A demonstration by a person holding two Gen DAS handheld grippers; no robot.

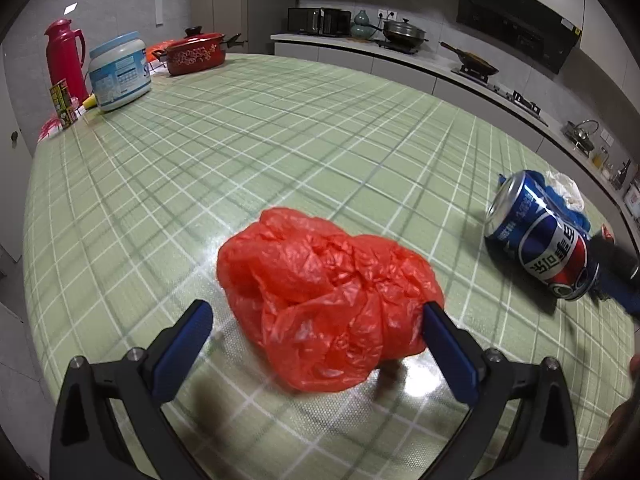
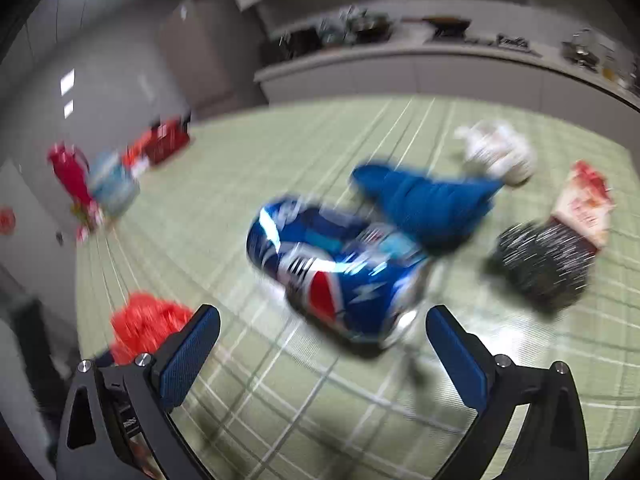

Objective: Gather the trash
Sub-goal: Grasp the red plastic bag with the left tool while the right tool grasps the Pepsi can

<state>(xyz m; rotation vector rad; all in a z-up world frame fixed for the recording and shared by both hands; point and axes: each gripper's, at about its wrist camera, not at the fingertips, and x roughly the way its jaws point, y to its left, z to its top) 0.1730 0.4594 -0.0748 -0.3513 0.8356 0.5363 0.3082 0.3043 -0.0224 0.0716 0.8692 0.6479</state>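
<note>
Blue-padded fingers of the left gripper stand wide apart at six o'clock in the left wrist view, holding nothing, and the crumpled red plastic bag sits between them on the green checked tablecloth; the right-hand pad appears to touch the bag's edge, the left one stands clear. At about three o'clock lies a blue soda can on its side.

From the right wrist, the right gripper is likewise spread and empty, with the can just ahead toward twelve o'clock, not yet between the pads. The view is smeared, so details are uncertain. Beyond it are a blue cloth-like item, a white wad and a dark speckled object at two to three o'clock.

The step appears to be grasping the bag. Pushing slightly forward before closing should gather the bulk of the film. Thin plastic will likely compress, so a full, slow squeeze seems wise.
</note>
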